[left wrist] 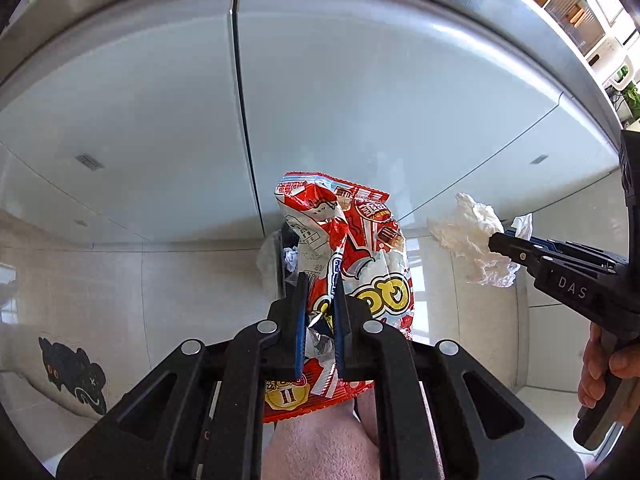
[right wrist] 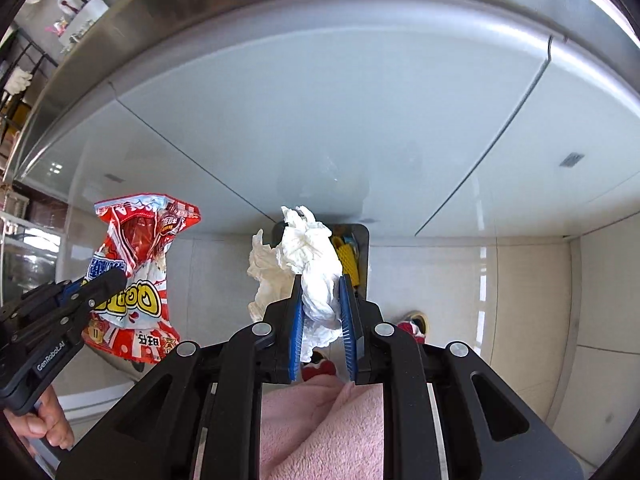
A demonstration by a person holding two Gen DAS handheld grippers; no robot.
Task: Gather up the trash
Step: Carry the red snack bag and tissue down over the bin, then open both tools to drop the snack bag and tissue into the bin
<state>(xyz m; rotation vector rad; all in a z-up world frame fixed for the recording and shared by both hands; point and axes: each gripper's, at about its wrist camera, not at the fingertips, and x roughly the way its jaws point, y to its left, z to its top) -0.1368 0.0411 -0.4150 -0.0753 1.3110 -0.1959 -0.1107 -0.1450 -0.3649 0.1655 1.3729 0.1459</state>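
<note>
My left gripper (left wrist: pixel 320 284) is shut on a crumpled red and white snack bag (left wrist: pixel 360 248), held in the air in front of pale cabinet doors. The same bag (right wrist: pixel 136 276) hangs at the left of the right wrist view, pinched by the left gripper (right wrist: pixel 116 280). My right gripper (right wrist: pixel 320 280) is shut on a wad of white tissue (right wrist: pixel 308 256). In the left wrist view that tissue (left wrist: pixel 468 236) sits at the right, clamped by the right gripper (left wrist: pixel 496 236). Below both, a dark trash bin (right wrist: pixel 358 248) with trash inside stands on the floor against the cabinet.
Pale glossy cabinet doors (left wrist: pixel 360 100) under a steel counter edge (left wrist: pixel 480 12) fill the background. The floor is light tile (right wrist: pixel 520 280). A black cat-shaped mark (left wrist: pixel 76 376) lies at lower left. A person's hand (left wrist: pixel 604 372) holds the right gripper's handle. Pink fabric (right wrist: pixel 320 420) and a red slipper (right wrist: pixel 412 322) show below.
</note>
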